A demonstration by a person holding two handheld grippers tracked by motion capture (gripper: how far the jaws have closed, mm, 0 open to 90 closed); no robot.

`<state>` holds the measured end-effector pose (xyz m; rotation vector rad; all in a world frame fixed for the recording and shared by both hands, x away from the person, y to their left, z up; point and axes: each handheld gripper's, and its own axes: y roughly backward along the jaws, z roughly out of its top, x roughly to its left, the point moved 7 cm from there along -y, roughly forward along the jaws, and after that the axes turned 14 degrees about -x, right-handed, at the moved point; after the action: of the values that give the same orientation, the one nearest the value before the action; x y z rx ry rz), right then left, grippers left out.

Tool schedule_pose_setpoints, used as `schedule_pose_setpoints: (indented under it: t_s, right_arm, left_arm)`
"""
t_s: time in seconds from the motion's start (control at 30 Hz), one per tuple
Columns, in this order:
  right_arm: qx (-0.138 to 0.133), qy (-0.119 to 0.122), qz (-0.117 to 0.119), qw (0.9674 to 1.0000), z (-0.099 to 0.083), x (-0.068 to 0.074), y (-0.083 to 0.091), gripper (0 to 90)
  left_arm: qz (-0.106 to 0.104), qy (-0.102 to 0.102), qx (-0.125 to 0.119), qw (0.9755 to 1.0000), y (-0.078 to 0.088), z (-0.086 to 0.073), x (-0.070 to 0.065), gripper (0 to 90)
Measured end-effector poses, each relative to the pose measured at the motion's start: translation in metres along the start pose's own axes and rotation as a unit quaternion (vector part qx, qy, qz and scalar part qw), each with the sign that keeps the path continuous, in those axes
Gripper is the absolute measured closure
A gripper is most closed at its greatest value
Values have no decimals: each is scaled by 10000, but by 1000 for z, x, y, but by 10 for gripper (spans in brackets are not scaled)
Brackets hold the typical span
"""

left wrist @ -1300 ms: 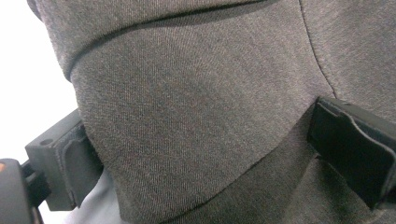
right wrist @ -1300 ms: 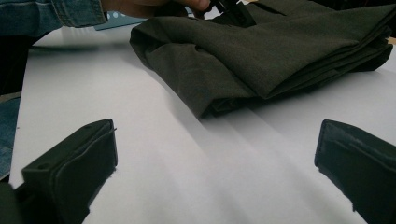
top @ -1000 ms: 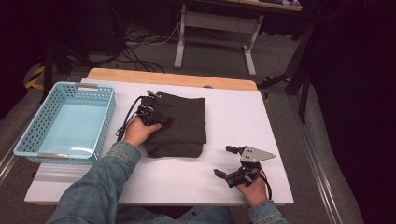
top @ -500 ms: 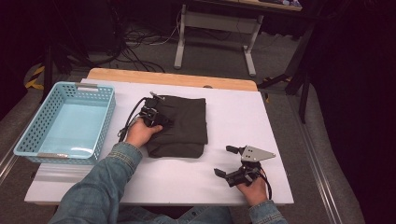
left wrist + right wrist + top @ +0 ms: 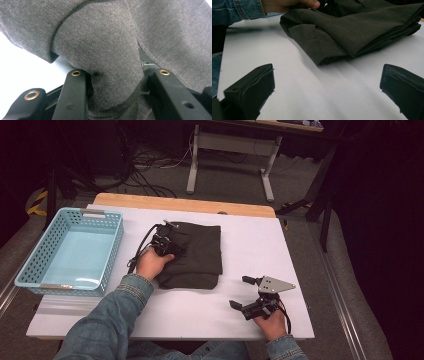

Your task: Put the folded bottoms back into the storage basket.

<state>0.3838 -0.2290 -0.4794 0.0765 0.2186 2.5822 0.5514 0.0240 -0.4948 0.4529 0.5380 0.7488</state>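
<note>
Folded dark cloth (image 5: 197,255), left claw (image 5: 115,82) pinching its fold, right claw (image 5: 245,292) resting agape on table (image 5: 260,240)

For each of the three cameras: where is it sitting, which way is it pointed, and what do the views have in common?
High view: above the person's side, facing forward and down on the white table; both forearms, left gripper and right gripper show.
Left gripper view: on the left gripper, jaws around a bunched fold of the dark folded cloth.
Right gripper view: low over the table, open jaws facing the cloth and the left hand.
All three share the cloth.
</note>
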Motion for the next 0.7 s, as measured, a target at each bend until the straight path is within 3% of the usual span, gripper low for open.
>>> schedule_pose_setpoints:
  t_s: [0.13, 0.27, 0.5, 0.7]
  right_arm:
    - [-11, -7, -4, 10000, 0, 0, 0, 5]
    - [-18, -18, -6, 10000, 0, 0, 1, 5]
    - [-29, -30, 1, 10000, 0, 0, 1, 5]
    - [-29, -35, 5, 10000, 0, 0, 1, 5]
  left_arm:
    - [-66, 42, -40, 10000, 2, 2, 2, 646]
    - [-56, -180, -121, 9997, 6, 5, 0, 662]
    - [-149, -170, -351, 9991, 17, 15, -1, 676]
    - [-206, -302, -559, 9978, 31, 27, -5, 678]
